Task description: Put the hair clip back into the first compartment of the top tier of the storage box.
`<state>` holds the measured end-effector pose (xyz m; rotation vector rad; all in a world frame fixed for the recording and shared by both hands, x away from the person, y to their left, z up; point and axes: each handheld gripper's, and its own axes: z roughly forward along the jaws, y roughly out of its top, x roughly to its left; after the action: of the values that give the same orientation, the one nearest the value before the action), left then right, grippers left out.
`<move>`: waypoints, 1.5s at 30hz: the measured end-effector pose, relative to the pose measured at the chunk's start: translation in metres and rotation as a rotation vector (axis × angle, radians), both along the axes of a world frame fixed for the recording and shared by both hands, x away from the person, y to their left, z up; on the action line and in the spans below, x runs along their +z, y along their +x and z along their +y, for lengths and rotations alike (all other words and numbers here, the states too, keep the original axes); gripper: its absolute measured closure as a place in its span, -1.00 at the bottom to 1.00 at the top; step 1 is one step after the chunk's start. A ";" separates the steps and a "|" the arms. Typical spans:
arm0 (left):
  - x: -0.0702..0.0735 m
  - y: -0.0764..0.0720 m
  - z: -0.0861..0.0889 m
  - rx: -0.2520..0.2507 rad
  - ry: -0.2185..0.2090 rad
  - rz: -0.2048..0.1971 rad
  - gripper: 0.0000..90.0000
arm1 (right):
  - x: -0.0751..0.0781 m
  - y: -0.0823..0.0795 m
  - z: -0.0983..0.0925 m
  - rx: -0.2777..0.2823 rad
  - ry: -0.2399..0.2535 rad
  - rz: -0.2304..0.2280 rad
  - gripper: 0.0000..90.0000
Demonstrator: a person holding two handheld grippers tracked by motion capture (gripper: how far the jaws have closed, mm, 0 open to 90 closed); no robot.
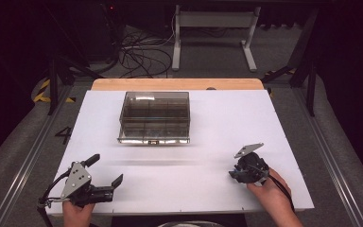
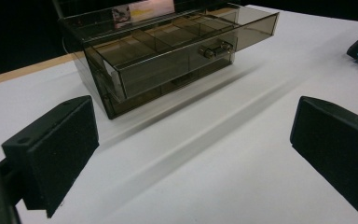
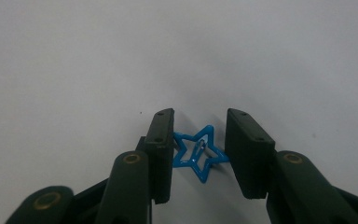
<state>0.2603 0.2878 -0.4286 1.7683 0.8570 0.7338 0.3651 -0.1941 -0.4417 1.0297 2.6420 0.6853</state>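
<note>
Blue star clip point(image 3: 198, 151) flat on the white table point(image 1: 208, 127), between the jaws of the right tongs point(image 3: 199, 156). Left star point touching or nearly touching the left pad, right point just short of the right pad; hard to say whether pressed yet. Jaws narrow, closing around the clip but not visibly clamped.

Step in hand, by the look of it: grasping the clip off the table. Next move likely calls for pinching fully shut on the thin star edges, then lifting cleanly without flicking it away.

Farther out, in the high view, right tongs point(image 1: 248, 169) pointed down at the near right of the table. Left tongs point(image 1: 105, 171) well apart to the left, jaws wide, holding nothing. Ahead of both, a smoky drawer box point(image 1: 154, 117), its upper drawer point(image 2: 182, 44) pulled out, compartments looking bare, probably the clip's destination.
</note>
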 end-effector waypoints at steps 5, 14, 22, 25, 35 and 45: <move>0.000 0.000 0.000 0.000 0.000 0.000 -0.96 | 0.000 -0.001 0.000 0.008 -0.003 -0.004 0.54; 0.000 0.000 0.000 0.002 -0.003 0.001 -0.96 | 0.002 0.000 0.000 0.008 -0.007 -0.004 0.60; 0.000 0.000 0.000 0.002 -0.007 0.002 -0.96 | 0.009 -0.002 -0.001 0.016 0.017 -0.031 0.60; 0.000 0.000 0.000 0.002 -0.006 0.001 -0.96 | 0.012 -0.003 -0.001 0.020 0.036 -0.052 0.60; 0.000 0.000 0.000 0.004 -0.006 -0.001 -0.96 | 0.026 -0.006 -0.004 0.041 0.129 -0.130 0.60; 0.000 -0.001 0.000 0.004 -0.007 -0.002 -0.96 | 0.034 -0.008 -0.004 0.064 0.193 -0.190 0.60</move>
<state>0.2597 0.2880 -0.4284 1.7600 0.8611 0.7345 0.3570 -0.1977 -0.4072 0.8808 2.4909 1.0162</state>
